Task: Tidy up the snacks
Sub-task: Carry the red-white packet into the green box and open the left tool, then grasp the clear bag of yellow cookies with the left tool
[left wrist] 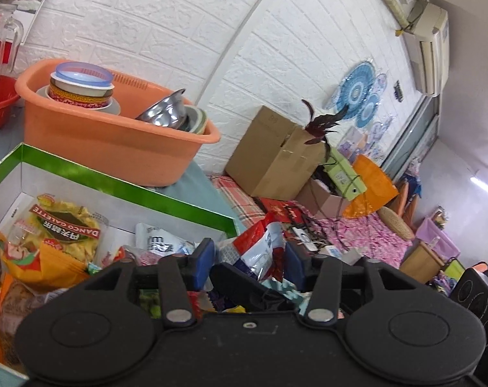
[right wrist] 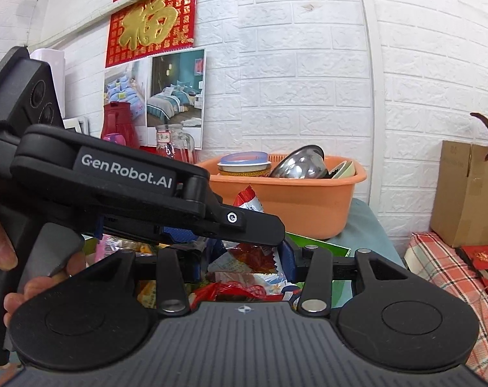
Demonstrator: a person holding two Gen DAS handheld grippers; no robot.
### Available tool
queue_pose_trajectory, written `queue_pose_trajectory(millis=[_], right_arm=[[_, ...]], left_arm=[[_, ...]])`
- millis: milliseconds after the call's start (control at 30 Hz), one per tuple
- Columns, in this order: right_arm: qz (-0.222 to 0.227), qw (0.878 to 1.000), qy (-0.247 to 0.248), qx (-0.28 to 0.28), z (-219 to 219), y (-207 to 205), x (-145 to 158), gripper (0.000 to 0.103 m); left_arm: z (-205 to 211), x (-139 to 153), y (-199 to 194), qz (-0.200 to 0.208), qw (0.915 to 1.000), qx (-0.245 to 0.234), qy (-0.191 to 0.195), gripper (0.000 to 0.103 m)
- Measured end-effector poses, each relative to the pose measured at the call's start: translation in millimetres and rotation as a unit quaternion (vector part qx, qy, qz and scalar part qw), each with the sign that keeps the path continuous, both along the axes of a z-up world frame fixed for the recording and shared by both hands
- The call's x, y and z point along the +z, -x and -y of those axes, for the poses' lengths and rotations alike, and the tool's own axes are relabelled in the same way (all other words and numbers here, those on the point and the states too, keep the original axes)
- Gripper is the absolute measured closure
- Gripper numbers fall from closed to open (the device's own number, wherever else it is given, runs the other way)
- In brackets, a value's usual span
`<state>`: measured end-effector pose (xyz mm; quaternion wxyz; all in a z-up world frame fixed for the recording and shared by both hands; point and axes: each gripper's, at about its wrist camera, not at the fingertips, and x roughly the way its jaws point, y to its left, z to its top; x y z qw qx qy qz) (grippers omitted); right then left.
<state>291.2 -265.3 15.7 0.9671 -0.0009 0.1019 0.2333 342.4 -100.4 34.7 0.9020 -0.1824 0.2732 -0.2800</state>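
Red wall hanging (right wrist: 152, 21) shows only at right wrist

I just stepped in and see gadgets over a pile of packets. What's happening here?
A person holds a two-finger gripper in each hand over a green-edged box of snack packets. The left gripper stands open above a red-and-white packet, not clamping it. The right gripper hovers over red wrappers, with the other tool crossing in front of it; I can't tell if it holds anything. An orange tub of bowls sits behind the box.
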Motion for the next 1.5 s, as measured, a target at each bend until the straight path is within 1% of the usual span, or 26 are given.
queue_pose_trajectory(millis=[33, 67, 100, 133, 200, 267, 400, 533, 633, 733, 800, 933, 1033, 1133, 1267, 1400, 1500], right_arm=[[-0.008, 1.000, 0.005, -0.003, -1.4, -6.8, -4.4, 0.023], [-0.018, 1.000, 0.012, -0.006, -3.2, -11.2, -8.5, 0.010], [-0.029, 0.999, 0.021, -0.011, -4.9, -14.2, -12.5, 0.001], [-0.032, 0.999, 0.028, -0.017, -5.6, -14.0, -15.8, 0.000], [-0.022, 0.999, 0.033, -0.019, -4.2, -6.8, -19.3, 0.000], [-0.024, 0.999, 0.029, -0.020, -1.7, -0.4, -18.5, 0.000], [-0.026, 0.999, 0.015, -0.034, 6.4, 18.3, -8.3, 0.000], [-0.029, 0.999, -0.003, -0.038, 13.3, 45.3, 6.7, 0.000], [-0.041, 0.999, 0.002, -0.035, 14.5, 71.1, 15.6, 0.000], [-0.054, 0.998, 0.013, -0.044, 15.6, 98.3, 19.8, 0.000], [-0.059, 0.997, 0.011, -0.044, 17.2, 116.1, 18.9, 0.000], [-0.090, 0.996, 0.005, -0.031, 19.0, 145.9, 5.8, 0.000], [-0.122, 0.992, 0.007, -0.028, 16.9, 164.5, -14.3, 0.000], [-0.151, 0.988, 0.008, -0.027, 14.4, 179.3, -37.3, 0.000], [-0.167, 0.986, 0.007, -0.026, 11.5, 191.9, -57.4, 0.000], [-0.175, 0.984, 0.015, -0.018, 7.1, 191.7, -63.9, 0.000], [-0.173, 0.985, 0.013, 0.004, 4.5, 189.5, -63.9, 0.000]], left_arm=[[0.0, -1.6, -0.4, 0.000, 0.9999, 0.010, -0.006, 0.000], [-1.4, -2.9, 2.0, 0.003, 0.9997, 0.024, -0.009, 0.000], [-3.6, -3.7, 5.9, 0.012, 0.9993, 0.035, -0.009, 0.000], [-6.0, -3.5, 8.8, 0.017, 0.9992, 0.035, -0.008, 0.000], [-9.0, -1.7, 14.1, 0.020, 0.9993, 0.030, -0.008, 0.000], [-11.6, 0.8, 19.6, 0.017, 0.9991, 0.037, -0.008, 0.000], [-14.9, 9.5, 37.3, 0.008, 0.9993, 0.037, 0.000, 0.000], [-19.1, 17.5, 64.6, -0.003, 0.9993, 0.038, 0.005, 0.000], [-23.5, 23.7, 88.1, -0.016, 0.9991, 0.038, 0.007, 0.000], [-27.7, 26.9, 113.6, -0.028, 0.9986, 0.045, -0.007, 0.000], [-30.7, 25.9, 132.2, -0.028, 0.9986, 0.042, -0.012, 0.000], [-33.0, 14.9, 168.1, -0.038, 0.9987, 0.029, -0.016, 0.000], [-30.6, -0.9, 190.0, -0.050, 0.9984, 0.013, -0.021, 0.000], [-26.3, -21.9, 203.9, -0.075, 0.9971, -0.004, -0.010, 0.000], [-24.2, -47.8, 212.5, -0.111, 0.9930, -0.021, 0.034, 0.000], [-19.4, -59.0, 211.0, -0.122, 0.9921, -0.013, 0.025, 0.000], [-16.5, -60.7, 204.0, -0.128, 0.9913, -0.016, 0.026, 0.000]])
